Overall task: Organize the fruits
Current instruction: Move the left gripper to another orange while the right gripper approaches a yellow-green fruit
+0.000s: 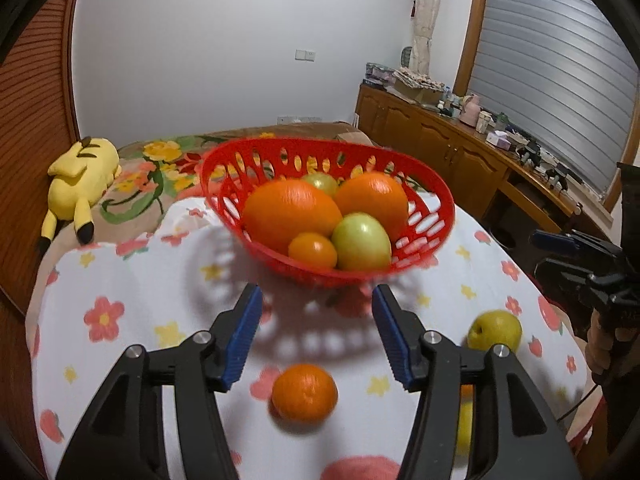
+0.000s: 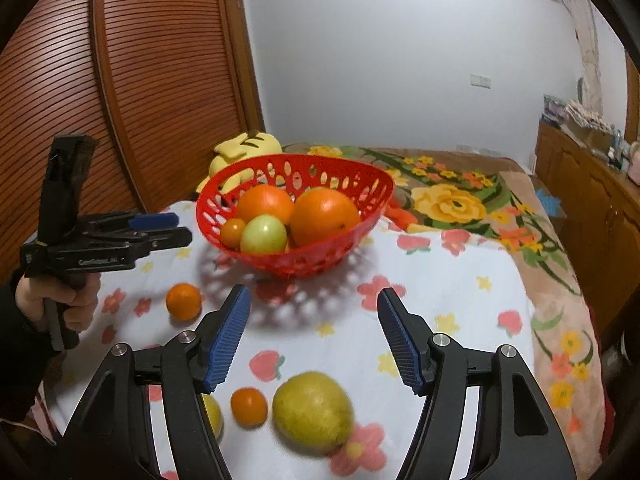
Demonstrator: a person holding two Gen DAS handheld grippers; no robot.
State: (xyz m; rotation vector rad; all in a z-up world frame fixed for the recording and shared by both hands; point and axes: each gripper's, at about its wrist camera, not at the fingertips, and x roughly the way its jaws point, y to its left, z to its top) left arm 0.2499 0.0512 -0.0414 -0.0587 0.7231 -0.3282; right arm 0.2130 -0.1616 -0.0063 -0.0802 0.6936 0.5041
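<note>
A red slotted basket stands on the flowered white cloth and holds two big oranges, a small orange and two green fruits. My left gripper is open just short of the basket, with nothing between its pads. A loose orange lies on the cloth below it. My right gripper is open and empty too. Beneath it lie a yellow-green fruit, a small orange and a yellow fruit half hidden by a finger.
A yellow plush toy lies behind the basket on a flowered blanket. A slatted wooden door runs along the left. A cluttered wooden cabinet lines the right wall. A hand grips the left tool.
</note>
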